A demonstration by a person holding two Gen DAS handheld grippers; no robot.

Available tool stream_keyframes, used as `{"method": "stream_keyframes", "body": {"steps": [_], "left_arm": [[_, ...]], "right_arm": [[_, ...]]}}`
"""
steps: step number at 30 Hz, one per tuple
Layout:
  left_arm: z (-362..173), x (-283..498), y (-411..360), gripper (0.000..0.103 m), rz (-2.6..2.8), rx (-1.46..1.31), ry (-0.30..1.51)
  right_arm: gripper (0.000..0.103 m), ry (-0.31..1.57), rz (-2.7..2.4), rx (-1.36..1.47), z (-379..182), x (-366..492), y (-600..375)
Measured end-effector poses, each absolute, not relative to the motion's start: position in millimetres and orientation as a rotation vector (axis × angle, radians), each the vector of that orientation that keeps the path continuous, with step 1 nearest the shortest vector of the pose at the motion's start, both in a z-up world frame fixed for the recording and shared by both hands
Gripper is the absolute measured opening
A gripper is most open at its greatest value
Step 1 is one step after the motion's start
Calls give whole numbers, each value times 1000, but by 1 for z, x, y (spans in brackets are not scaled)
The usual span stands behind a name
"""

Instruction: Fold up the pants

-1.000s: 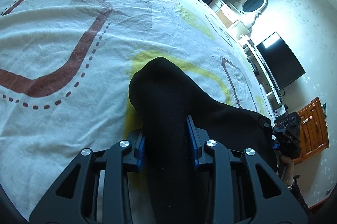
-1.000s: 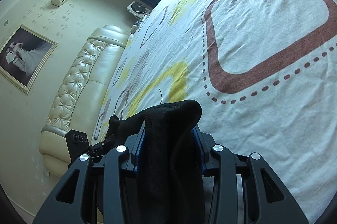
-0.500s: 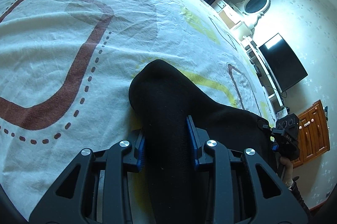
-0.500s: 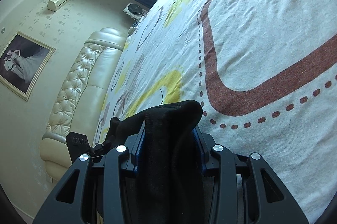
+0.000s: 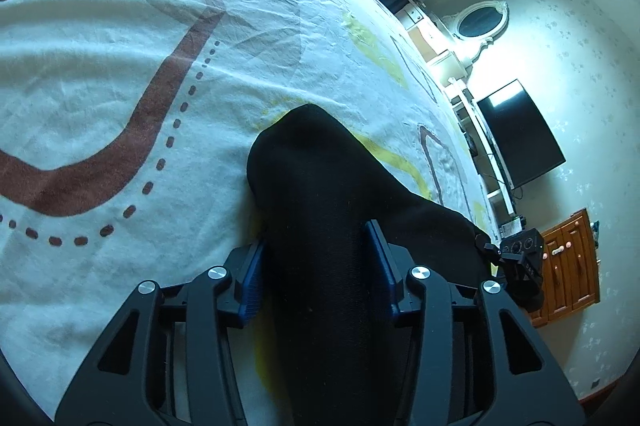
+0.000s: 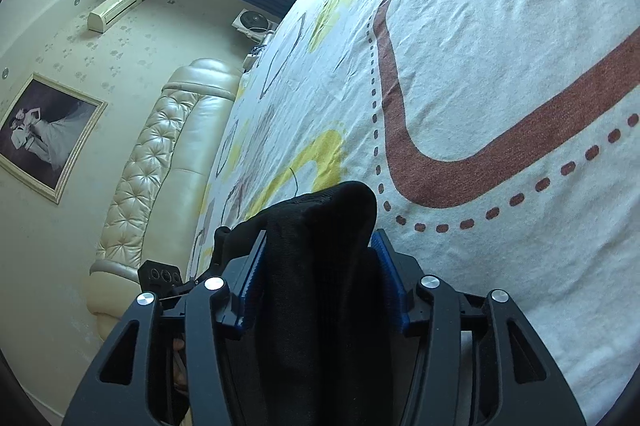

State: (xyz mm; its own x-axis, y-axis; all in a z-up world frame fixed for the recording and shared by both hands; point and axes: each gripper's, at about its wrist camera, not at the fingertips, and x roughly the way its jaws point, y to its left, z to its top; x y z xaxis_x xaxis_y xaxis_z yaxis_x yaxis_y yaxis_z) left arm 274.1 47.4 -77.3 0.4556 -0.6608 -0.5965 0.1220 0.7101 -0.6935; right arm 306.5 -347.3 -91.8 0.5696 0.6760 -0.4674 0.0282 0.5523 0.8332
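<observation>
The left gripper (image 5: 318, 266) is clamped on a thick bunch of the black pants (image 5: 320, 193), the cloth filling the whole gap between its blue pads (image 5: 380, 266) and bulging out ahead of the fingertips. The right gripper (image 6: 316, 274) grips another bunch of the pants (image 6: 320, 226) the same way, with the fabric humped just past its tips. Each gripper shows at the edge of the other's view, with black cloth running between them, so the two seem to hold opposite ends of one edge. That spacing probably keeps the edge stretched so it stays straight while being carried.

The bed (image 5: 120, 85) lies ahead of and below both grippers, its patterned sheet spread fairly flat. How much of the pants hangs behind the grippers cannot be seen, nor whether any part touches the bed. The grips sit deep in the fabric rather than at a thin hem, likely so several layers move together. The fold looks partway done; the held edge is not yet laid down.
</observation>
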Motion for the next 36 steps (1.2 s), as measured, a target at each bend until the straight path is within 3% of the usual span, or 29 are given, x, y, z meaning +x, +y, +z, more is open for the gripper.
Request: {"method": "stream_keyframes", "body": {"steps": [3,15,30,32,34,35,36], "left_arm": [[-76,252,58,60,-553,-669,986],[-81,155,62,73,-636,-784,1014],[-87,151,48,76,-582,-804,1001],[-86,151,45,73,-560,-780,1001],[-88,149,44,53,-535,-758,1014],[-89,149,45,52,-531,-764,1011],[-90,148,46,47,-528,-769,1004]], "right_arm": [[73,890,468,960,-85,290,-352],[79,918,492,1061,-91,193,-343],[81,958,329,1007,-87,171,-329],[81,934,355,1046,-90,176,-324],[75,929,364,1046,-92,183,-319],[60,937,354,1027,-94,185,-316],[54,949,340,1013,-97,186,-314]]}}
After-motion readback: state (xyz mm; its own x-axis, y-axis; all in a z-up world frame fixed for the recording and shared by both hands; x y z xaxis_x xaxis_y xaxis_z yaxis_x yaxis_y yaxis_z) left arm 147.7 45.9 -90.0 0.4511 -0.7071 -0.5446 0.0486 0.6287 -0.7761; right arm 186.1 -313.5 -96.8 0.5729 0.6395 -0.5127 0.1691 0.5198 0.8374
